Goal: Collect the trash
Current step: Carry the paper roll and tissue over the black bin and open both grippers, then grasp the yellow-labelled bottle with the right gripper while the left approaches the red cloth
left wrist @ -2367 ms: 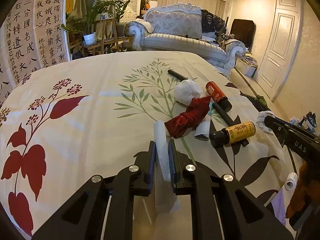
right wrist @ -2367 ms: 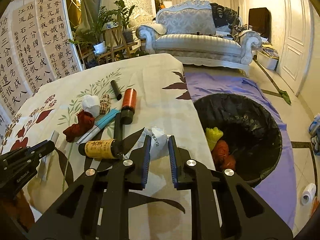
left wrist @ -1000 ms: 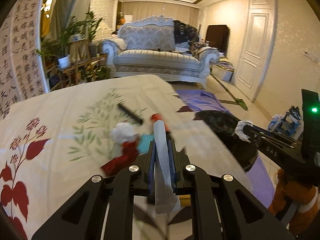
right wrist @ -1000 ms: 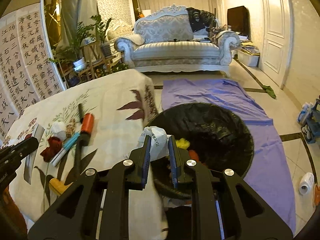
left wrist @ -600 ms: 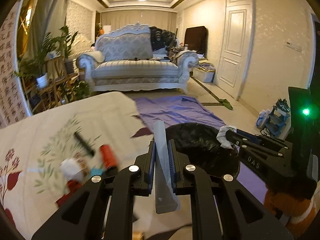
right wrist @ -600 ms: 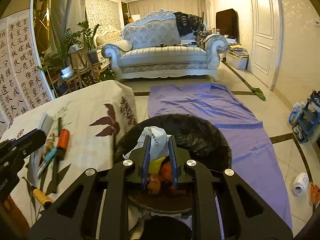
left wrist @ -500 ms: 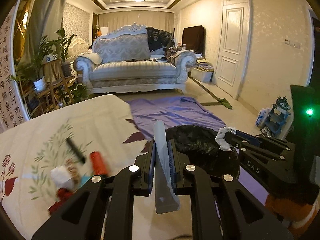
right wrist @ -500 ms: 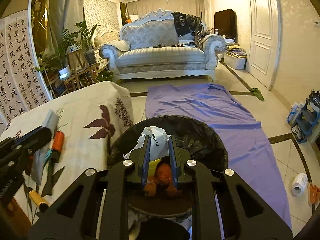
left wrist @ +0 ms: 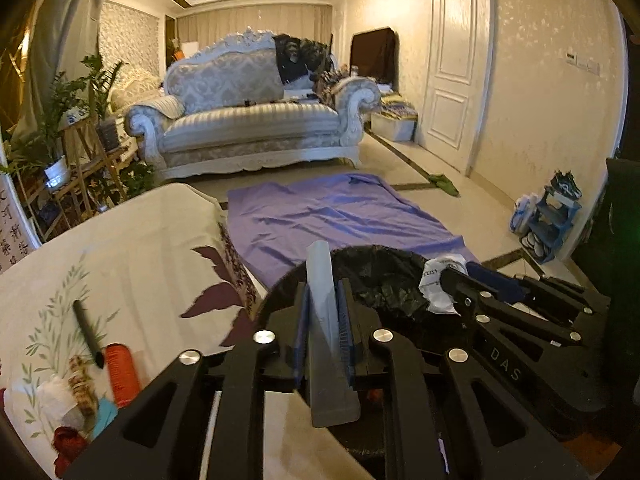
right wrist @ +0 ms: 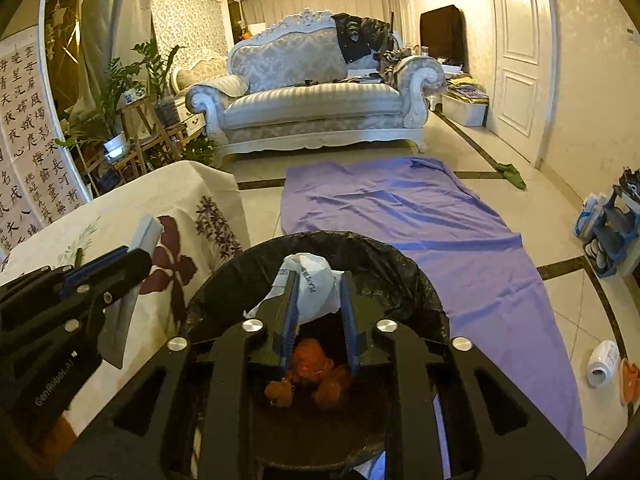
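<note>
My left gripper [left wrist: 323, 292] is shut on a flat clear plastic strip [left wrist: 326, 320] and holds it over the near rim of the black-lined trash bin [left wrist: 384, 276]. My right gripper [right wrist: 316, 284] is shut on a crumpled white wrapper [right wrist: 308, 284] above the bin's opening [right wrist: 400, 264]. Orange and yellow trash [right wrist: 312, 364] lies inside the bin. The right gripper with the wrapper also shows in the left wrist view [left wrist: 442, 286]; the left gripper with the strip shows in the right wrist view [right wrist: 132, 256].
The table with a floral cloth [left wrist: 132, 248] stands left of the bin, with an orange bottle [left wrist: 120, 372], a black marker [left wrist: 86, 332], a white wad and red cloth on it. A purple sheet [right wrist: 400, 208] covers the floor beyond. A sofa [right wrist: 316, 100] stands at the back.
Both grippers have swung right from the table to the bin, carrying the strip and the wrapper. The right gripper now hangs over the bin's opening.
</note>
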`<state>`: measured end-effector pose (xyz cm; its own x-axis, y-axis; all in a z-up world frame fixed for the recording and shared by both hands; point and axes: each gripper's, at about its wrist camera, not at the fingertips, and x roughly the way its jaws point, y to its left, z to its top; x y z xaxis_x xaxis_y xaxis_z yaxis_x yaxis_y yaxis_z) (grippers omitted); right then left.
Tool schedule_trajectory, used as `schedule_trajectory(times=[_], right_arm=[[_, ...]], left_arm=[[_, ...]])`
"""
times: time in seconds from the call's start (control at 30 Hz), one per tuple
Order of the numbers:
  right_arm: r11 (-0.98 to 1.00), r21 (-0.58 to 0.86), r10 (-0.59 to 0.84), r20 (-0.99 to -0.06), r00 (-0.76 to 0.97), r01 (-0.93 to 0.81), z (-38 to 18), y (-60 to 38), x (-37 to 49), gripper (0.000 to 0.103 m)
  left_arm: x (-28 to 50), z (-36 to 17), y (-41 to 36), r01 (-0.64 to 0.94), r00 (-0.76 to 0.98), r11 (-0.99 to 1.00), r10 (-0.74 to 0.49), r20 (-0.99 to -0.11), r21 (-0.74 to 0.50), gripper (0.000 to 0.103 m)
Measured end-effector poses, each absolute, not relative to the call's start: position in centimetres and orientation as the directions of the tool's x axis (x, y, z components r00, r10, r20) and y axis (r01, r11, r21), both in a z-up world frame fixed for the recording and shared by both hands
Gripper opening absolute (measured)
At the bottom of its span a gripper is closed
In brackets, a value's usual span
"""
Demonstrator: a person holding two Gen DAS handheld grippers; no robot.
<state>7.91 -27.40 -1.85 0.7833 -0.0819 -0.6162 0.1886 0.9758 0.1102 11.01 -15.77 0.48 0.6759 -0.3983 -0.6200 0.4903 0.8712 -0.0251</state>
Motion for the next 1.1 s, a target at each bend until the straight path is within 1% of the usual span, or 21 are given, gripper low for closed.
schedule_trajectory(times=[0.07, 0.13, 0.17, 0.2, 0.33, 0.4, 0.5, 0.87, 1.1], right_arm=[[0.974, 0.112, -0.085, -0.620, 0.780, 0.195, -2.0, -27.6, 8.1, 0.030], [0.972, 0.113, -0.094, -0.619, 0.780, 0.207, -2.1, -27.9, 8.1, 0.035], [0.971, 0.115, -0.097, -0.617, 0.781, 0.212, -2.1, -28.0, 8.0, 0.037], [0.969, 0.117, -0.101, -0.614, 0.783, 0.217, -2.1, -28.2, 7.9, 0.037], [0.966, 0.119, -0.110, -0.610, 0.785, 0.228, -1.8, -28.3, 7.5, 0.040], [0.966, 0.116, -0.115, -0.607, 0.786, 0.232, -1.6, -28.1, 7.1, 0.045], [0.965, 0.118, -0.117, -0.601, 0.791, 0.233, -1.3, -28.1, 6.6, 0.047], [0.976, 0.133, -0.059, -0.593, 0.803, 0.170, 0.0, -24.9, 3.9, 0.050], [0.988, 0.138, 0.025, -0.598, 0.801, 0.072, 0.2, -20.4, 2.3, 0.050]], left_arm=[[11.5, 0.4, -15.7, 0.482, 0.670, 0.875, -0.393, -0.630, -0.033, 0.021], [11.5, 0.5, -15.6, 0.476, 0.671, 0.879, -0.390, -0.631, -0.038, 0.028], [11.4, 0.6, -15.5, 0.472, 0.674, 0.881, -0.389, -0.628, -0.038, 0.034], [11.3, 0.7, -15.4, 0.471, 0.677, 0.881, -0.390, -0.625, -0.040, 0.038], [11.0, 1.0, -14.8, 0.460, 0.682, 0.886, -0.388, -0.620, -0.048, 0.047], [10.8, 1.3, -14.4, 0.455, 0.689, 0.889, -0.388, -0.612, -0.051, 0.053], [10.6, 1.8, -13.9, 0.456, 0.694, 0.888, -0.394, -0.603, -0.055, 0.059], [8.2, 3.2, -9.5, 0.404, 0.718, 0.912, -0.364, -0.593, -0.071, 0.068], [5.5, 3.2, -4.5, 0.331, 0.744, 0.942, -0.296, -0.599, -0.054, 0.068]])
